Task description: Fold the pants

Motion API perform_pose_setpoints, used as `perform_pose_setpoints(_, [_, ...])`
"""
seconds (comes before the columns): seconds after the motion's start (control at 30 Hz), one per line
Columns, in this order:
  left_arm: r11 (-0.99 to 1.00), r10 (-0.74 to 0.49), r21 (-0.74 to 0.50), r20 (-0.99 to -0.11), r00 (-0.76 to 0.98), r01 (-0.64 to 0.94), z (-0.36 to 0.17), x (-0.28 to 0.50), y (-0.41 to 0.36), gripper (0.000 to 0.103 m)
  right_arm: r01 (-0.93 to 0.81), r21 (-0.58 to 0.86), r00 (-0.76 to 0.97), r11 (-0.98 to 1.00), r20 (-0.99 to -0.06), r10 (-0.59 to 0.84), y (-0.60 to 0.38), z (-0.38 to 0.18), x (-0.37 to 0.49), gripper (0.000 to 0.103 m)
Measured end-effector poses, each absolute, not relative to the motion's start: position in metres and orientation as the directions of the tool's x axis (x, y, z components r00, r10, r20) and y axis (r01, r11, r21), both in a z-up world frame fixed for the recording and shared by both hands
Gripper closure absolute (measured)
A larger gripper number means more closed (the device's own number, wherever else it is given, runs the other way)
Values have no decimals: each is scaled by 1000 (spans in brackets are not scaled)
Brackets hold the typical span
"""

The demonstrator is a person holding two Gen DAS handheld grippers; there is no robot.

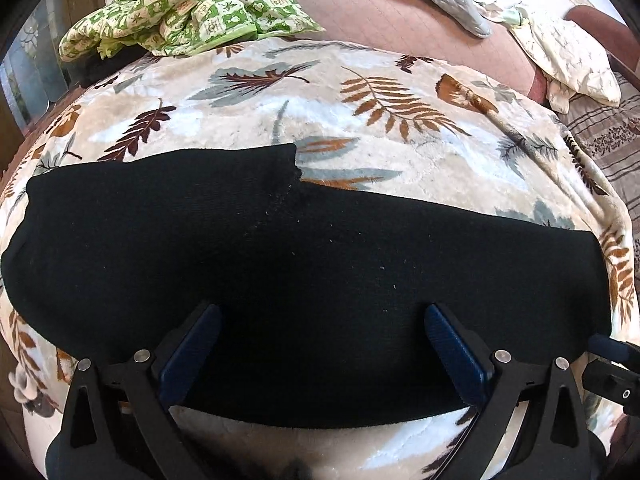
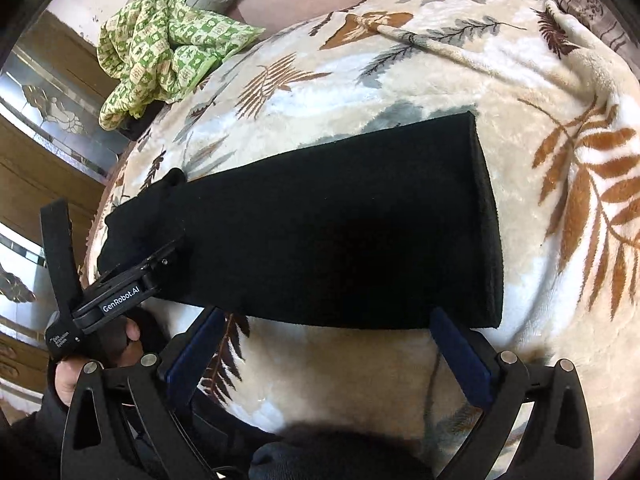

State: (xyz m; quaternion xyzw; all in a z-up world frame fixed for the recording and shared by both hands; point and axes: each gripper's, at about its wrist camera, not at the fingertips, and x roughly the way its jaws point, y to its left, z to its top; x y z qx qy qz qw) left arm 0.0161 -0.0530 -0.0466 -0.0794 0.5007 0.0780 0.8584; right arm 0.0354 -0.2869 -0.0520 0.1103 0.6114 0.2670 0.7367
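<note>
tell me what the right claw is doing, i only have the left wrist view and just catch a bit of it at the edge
Observer: The right claw is open and holds nothing. Its fingers straddle the near edge of the black pants by the leg end.
Operator: is that leg end lying neat
Observer: Yes, the leg end shows as one straight edge, flat on the blanket.
Operator: anything near the left claw
Observer: Only a hand wrapped around its handle.
</note>
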Motion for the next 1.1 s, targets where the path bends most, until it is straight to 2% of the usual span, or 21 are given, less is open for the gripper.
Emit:
perform_pose_setpoints(0.2, [975, 46, -66, -872, 486, -210, -46, 17, -52, 1, -216, 508, 163, 834, -823, 544, -293, -44, 31, 0])
perform_pose_setpoints(0.33, [975, 43, -71, -867, 496, -208, -44, 15, -51, 1, -120, 638, 331, 761, -697, 636, -310, -31, 23, 1])
perform_pose_setpoints(0.4, [976, 33, -81, -862, 506, -202, -39, 12, -51, 7, -71, 590, 418, 804, -714, 561, -315, -26, 16, 1])
perform_pose_setpoints(0.47, [974, 2, -120, -847, 531, -194, -29, 10, -47, 18, -16, 555, 467, 832, -731, 497, -322, -24, 11, 1])
perform_pose_setpoints(0.6, [970, 13, -136, -799, 601, -202, 5, 8, -26, 18, 96, 514, 509, 852, -761, 402, -333, -24, 5, 1])
perform_pose_setpoints(0.7, [970, 110, -61, -753, 648, -236, 24, 8, -8, 16, 121, 525, 499, 842, -766, 406, -334, -27, 7, 1])
perform_pose_setpoints(0.77, [962, 170, -12, -754, 635, -273, 19, 11, 1, 16, 124, 525, 502, 842, -765, 403, -335, -29, 6, 1])
perform_pose_setpoints(0.9, [955, 96, -92, -805, 585, -283, 4, 13, 7, 22, 135, 524, 493, 841, -772, 402, -340, -31, 6, 1])
perform_pose_setpoints(1.1, [967, 117, -46, -792, 599, -250, 4, 10, -1, 20, 162, 537, 499, 828, -768, 401, -346, -34, 3, 1])
